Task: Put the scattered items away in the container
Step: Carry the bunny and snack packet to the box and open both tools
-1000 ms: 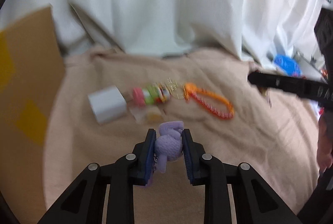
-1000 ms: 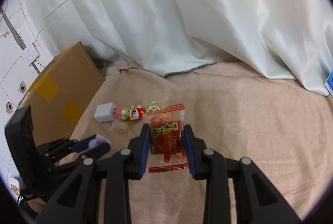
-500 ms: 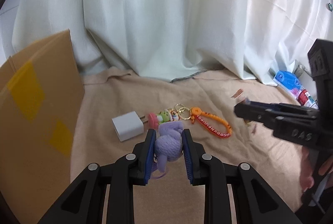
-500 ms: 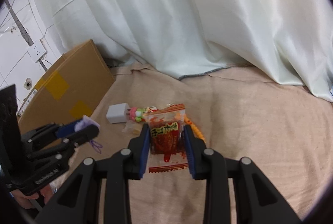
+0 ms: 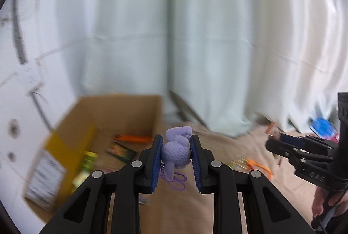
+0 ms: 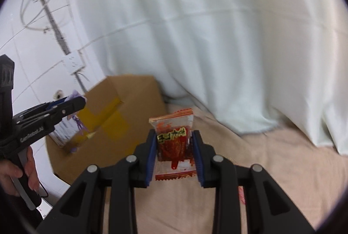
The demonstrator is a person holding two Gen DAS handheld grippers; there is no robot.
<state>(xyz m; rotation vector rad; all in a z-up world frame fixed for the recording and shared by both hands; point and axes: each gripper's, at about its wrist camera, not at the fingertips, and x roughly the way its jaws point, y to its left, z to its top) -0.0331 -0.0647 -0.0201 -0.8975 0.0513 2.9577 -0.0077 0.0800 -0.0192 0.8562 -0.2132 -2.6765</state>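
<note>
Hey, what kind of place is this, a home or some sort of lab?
Probably a makeshift recording corner, not a lived-in room: a white curtain as backdrop, a beige cloth for the work surface, and bare cables on the tiled wall beside the cardboard box.

Lilac knit toy (image 5: 176,152) – red snack pkt (image 6: 174,142), yellow lettering – brown box (image 5: 102,125), yellow tape.

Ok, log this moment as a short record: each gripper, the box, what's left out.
left gripper: shut on purple knitted toy, raised near the cardboard box
right gripper: shut on red snack packet, over the beige cloth
box: open, several items already inside, blurred
left out: orange keychain strap on the cloth
</note>
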